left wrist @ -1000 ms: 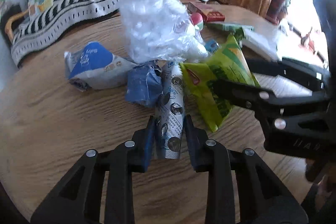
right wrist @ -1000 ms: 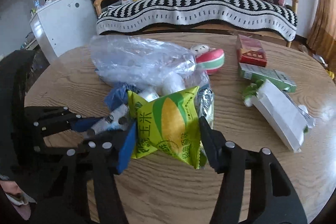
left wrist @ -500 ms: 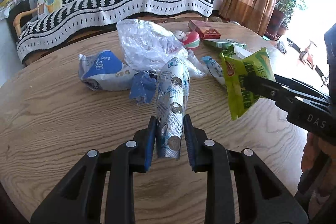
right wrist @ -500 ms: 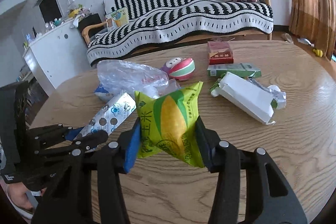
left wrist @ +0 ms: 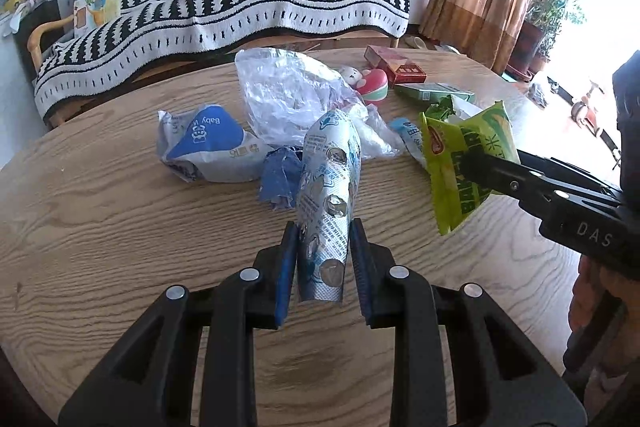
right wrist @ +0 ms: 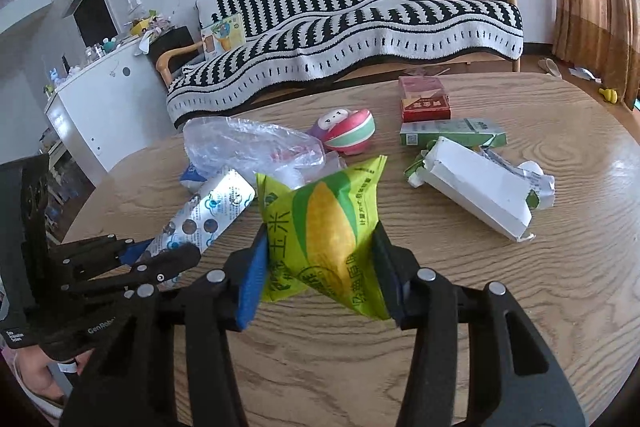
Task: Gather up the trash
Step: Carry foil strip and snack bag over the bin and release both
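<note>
**Two wrappers picked, rest of trash on table**

Left wrist view: left gripper [left wrist: 323, 263] pinches the silver-and-blue foil snack tube [left wrist: 329, 203] at frame centre, lifted off the round wooden table [left wrist: 100, 227]. Uncollected: blue-white crumpled wrapper [left wrist: 208, 151], clear plastic bag [left wrist: 288, 95], crumpled blue scrap [left wrist: 280, 175], all mid-frame.

Right wrist view: right gripper [right wrist: 320, 267] clamps the yellow-green corn snack bag [right wrist: 324, 227], centre. Torn white carton [right wrist: 480, 187] right, untouched. No bin visible; I'd say early stage.
</note>
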Motion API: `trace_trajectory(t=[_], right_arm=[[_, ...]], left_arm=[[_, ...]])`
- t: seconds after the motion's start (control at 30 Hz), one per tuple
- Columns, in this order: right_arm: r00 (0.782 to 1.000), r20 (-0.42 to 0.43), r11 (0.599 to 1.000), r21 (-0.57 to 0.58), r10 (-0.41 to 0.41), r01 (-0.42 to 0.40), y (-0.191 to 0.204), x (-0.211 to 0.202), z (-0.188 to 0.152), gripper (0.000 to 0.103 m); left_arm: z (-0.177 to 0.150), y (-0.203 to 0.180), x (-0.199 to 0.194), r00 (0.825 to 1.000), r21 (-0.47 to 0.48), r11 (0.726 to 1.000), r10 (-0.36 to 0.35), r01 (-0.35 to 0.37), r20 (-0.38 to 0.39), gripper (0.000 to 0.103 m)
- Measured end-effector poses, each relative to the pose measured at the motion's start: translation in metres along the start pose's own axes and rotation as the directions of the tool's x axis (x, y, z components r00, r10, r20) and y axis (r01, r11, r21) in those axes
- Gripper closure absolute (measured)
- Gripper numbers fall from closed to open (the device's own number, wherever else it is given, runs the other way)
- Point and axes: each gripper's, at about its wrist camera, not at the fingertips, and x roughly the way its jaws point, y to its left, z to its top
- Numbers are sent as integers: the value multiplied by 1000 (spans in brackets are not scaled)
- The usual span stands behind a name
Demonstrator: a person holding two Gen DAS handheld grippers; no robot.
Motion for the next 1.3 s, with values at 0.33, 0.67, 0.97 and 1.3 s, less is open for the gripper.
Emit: trace_trajectory(t=[0.33,0.67,0.97,1.3], right_arm=[[1000,1,1000,5,-5,5,0,-1,-1,54],[998,48,1000,3,-26,26,0,-25,-4,54],[993,84,994,82,-82,75,-40,-93,-34,54],[966,155,968,181,-205,177,-91,-234,-94,54]], left_arm=[[0,0,-1,1000,-4,1000,0,0,0,77],[-3,1,-19,999,-57,998,34,-32,32,77],[-29,6,-79,994,-117,989,97,-91,52,77],[-32,-101,-132,993,25,998,-62,59,98,77]])
